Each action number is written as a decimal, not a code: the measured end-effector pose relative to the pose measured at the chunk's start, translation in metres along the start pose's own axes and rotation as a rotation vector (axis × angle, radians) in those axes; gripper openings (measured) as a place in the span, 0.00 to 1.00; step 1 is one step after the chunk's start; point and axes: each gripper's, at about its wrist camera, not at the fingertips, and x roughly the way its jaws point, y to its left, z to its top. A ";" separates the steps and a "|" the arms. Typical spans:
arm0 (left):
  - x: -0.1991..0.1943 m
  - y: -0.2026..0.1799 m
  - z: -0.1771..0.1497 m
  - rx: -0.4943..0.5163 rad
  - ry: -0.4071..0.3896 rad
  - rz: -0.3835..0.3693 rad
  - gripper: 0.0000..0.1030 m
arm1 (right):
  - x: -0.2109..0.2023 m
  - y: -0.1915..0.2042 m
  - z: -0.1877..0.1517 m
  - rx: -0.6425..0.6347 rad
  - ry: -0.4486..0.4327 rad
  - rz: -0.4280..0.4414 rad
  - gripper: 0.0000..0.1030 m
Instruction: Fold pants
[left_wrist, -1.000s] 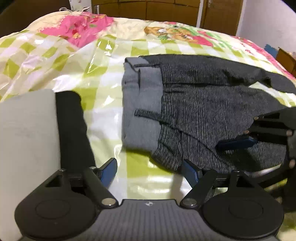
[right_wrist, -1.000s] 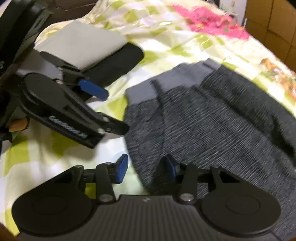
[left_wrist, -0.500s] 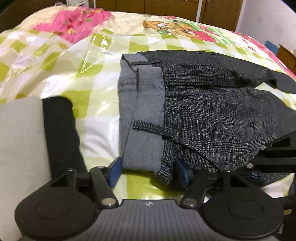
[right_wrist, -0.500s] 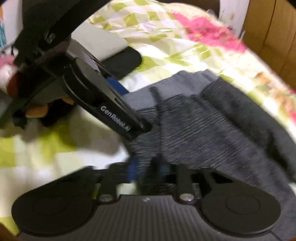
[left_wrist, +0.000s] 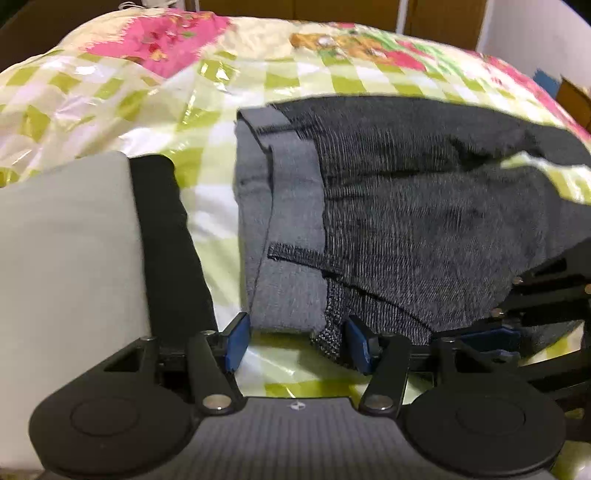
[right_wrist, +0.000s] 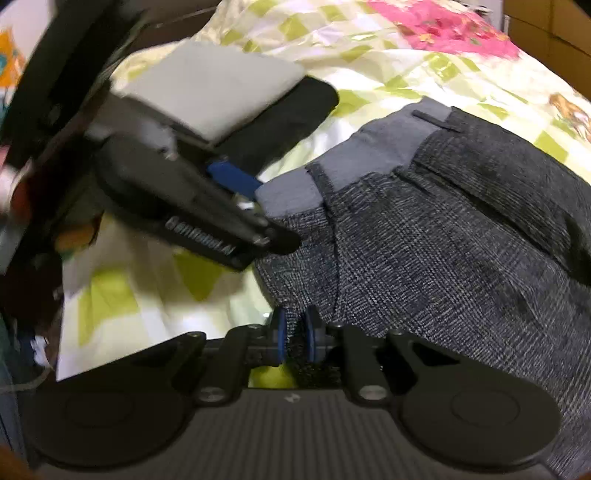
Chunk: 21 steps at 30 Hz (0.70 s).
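Note:
Dark grey knit pants (left_wrist: 424, 229) with a lighter grey waistband (left_wrist: 288, 236) lie on the bed; they also show in the right wrist view (right_wrist: 461, 240). My left gripper (left_wrist: 295, 343) is open, its blue pads either side of the waistband's near corner. My right gripper (right_wrist: 294, 338) is shut on the pants' near edge, a little way from the waistband. The left gripper also shows in the right wrist view (right_wrist: 243, 206), and the right gripper shows at the right edge of the left wrist view (left_wrist: 495, 336).
A checked green, white and pink bedspread (left_wrist: 155, 81) covers the bed. A folded grey cloth (left_wrist: 62, 266) and a folded black cloth (left_wrist: 166, 240) lie left of the pants. Wooden cabinets (left_wrist: 332, 7) stand behind the bed.
My right gripper has closed on the pants' near edge. My left gripper has moved forward so its open pads now flank the waistband corner.

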 end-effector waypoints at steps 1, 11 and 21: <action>-0.005 -0.001 0.003 -0.001 -0.012 0.008 0.65 | -0.008 -0.003 0.000 0.031 -0.017 0.008 0.16; -0.021 -0.087 0.036 0.163 -0.140 0.031 0.65 | -0.135 -0.100 -0.085 0.403 -0.168 -0.309 0.19; -0.017 -0.162 0.058 0.218 -0.125 -0.021 0.69 | -0.274 -0.188 -0.248 0.826 -0.249 -0.700 0.23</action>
